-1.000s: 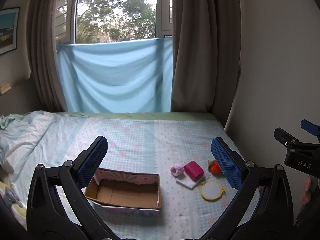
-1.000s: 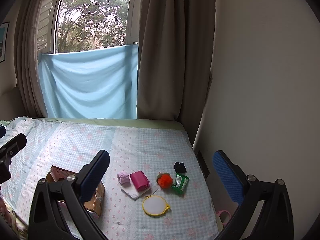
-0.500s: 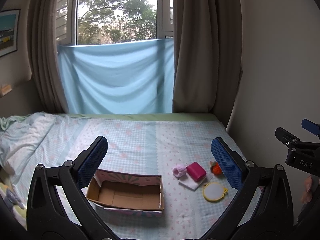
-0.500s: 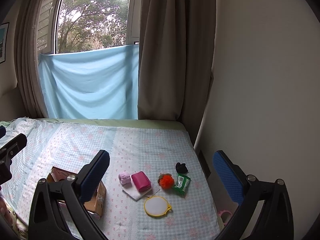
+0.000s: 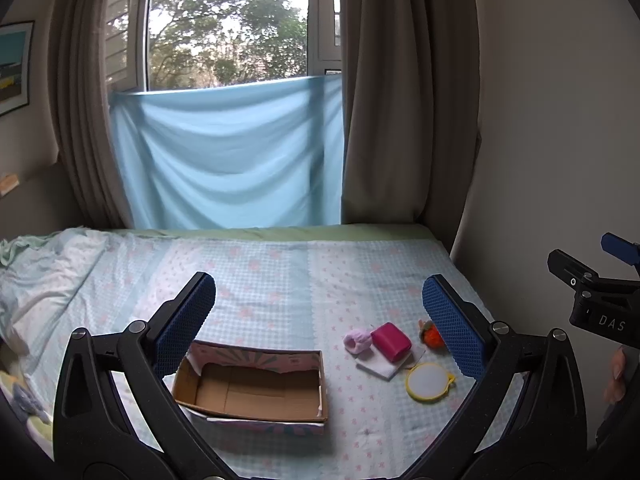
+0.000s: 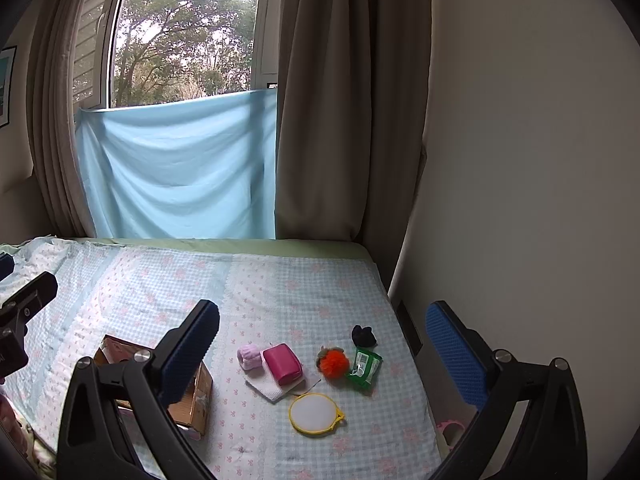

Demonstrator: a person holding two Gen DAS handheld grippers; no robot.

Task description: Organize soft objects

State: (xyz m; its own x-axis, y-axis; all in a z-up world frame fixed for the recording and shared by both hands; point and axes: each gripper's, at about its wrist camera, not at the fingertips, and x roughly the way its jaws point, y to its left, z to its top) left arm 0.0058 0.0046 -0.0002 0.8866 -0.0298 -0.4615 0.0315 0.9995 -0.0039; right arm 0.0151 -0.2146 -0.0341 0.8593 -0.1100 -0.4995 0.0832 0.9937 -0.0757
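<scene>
An open cardboard box (image 5: 252,390) lies on the bed, also in the right wrist view (image 6: 192,396). To its right lie a pale pink roll (image 6: 249,356), a magenta pouch (image 6: 282,363) on a white cloth (image 6: 272,388), an orange pompom (image 6: 332,362), a green packet (image 6: 365,367), a black item (image 6: 363,336) and a yellow-rimmed round pad (image 6: 316,413). My left gripper (image 5: 318,328) is open and empty, held above the box. My right gripper (image 6: 322,350) is open and empty, above the small items.
The bed (image 5: 280,272) has a light blue checked sheet, with rumpled bedding (image 5: 36,272) at left. A wall (image 6: 520,200) runs along the bed's right edge. Brown curtains (image 6: 344,100) and a blue cloth (image 5: 228,156) hang at the window behind.
Both views have shifted slightly, with the bed objects lower in frame. Nothing was grasped and both grippers stay open.
</scene>
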